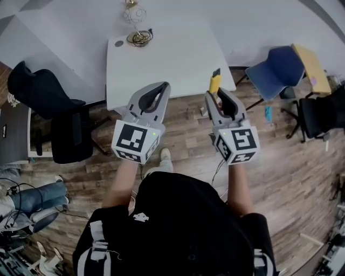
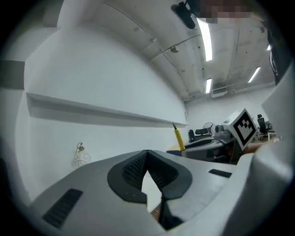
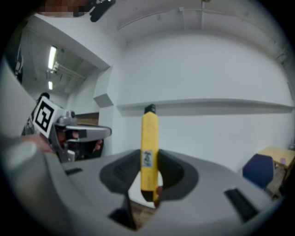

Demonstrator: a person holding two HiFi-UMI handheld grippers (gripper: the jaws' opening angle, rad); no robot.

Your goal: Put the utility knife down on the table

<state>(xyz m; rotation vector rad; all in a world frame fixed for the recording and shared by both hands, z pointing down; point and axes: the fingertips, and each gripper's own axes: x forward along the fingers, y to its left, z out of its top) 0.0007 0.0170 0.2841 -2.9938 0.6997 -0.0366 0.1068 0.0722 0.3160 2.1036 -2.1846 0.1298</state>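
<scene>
A yellow utility knife (image 3: 149, 152) with a black tip stands upright between the jaws of my right gripper (image 3: 150, 182), which is shut on it. From the head view the knife (image 1: 214, 83) sticks out past the right gripper (image 1: 217, 96) at the near right edge of the white table (image 1: 167, 59). My left gripper (image 1: 160, 92) reaches the table's near edge with its tips touching and nothing between them. In the left gripper view the jaws (image 2: 146, 173) are shut and the knife (image 2: 178, 137) shows to the right.
A wire ornament (image 1: 135, 15) and coiled cable (image 1: 139, 37) sit at the table's far edge. A black office chair (image 1: 48, 108) stands left of the table, a blue chair (image 1: 277, 67) and a yellow-topped table (image 1: 311, 66) right. Floor is wood planks.
</scene>
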